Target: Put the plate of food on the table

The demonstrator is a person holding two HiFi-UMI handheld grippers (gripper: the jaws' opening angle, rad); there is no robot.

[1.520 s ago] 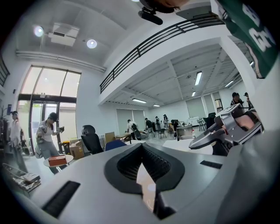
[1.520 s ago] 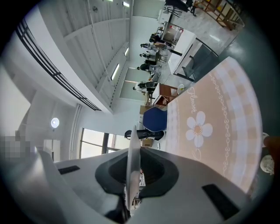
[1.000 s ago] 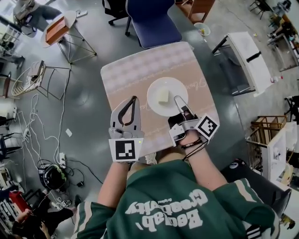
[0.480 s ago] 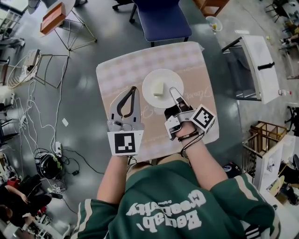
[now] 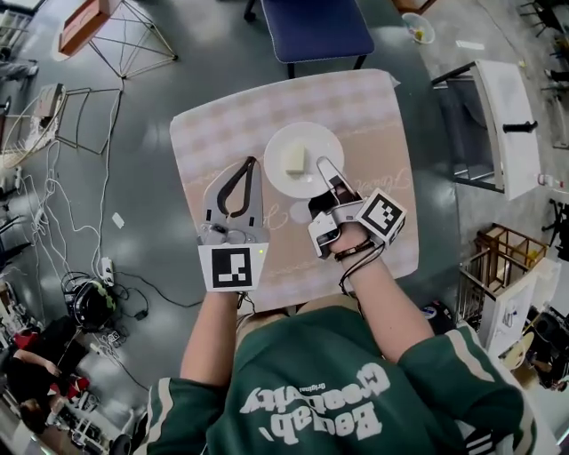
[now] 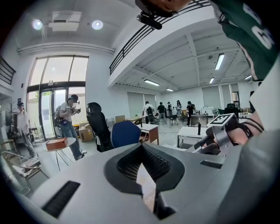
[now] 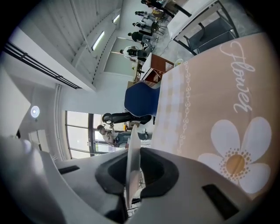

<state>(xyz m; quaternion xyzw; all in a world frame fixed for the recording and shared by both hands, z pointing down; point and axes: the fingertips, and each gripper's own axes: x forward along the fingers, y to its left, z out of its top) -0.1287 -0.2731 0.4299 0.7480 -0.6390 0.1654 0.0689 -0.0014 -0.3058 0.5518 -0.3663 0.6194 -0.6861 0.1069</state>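
A white plate (image 5: 307, 147) with a pale block of food (image 5: 294, 158) is over the middle of the square table (image 5: 213, 120), which has a beige flowered cloth. My right gripper (image 5: 324, 166) is shut on the plate's near rim. In the right gripper view the rim (image 7: 132, 157) runs edge-on between the jaws, with the cloth (image 7: 210, 87) beside it. Whether the plate rests on the cloth I cannot tell. My left gripper (image 5: 251, 163) lies to the plate's left, fingertips together, holding nothing.
A blue chair (image 5: 316, 27) stands at the table's far side. A white side table (image 5: 507, 115) is to the right and wire-legged stands (image 5: 111, 31) are at the far left. Cables (image 5: 67, 240) trail on the floor at left. People stand far off (image 6: 68, 118).
The head view has swung, so the table sits higher and more to the left. My right gripper keeps its hold on the plate, and the left gripper stays beside it.
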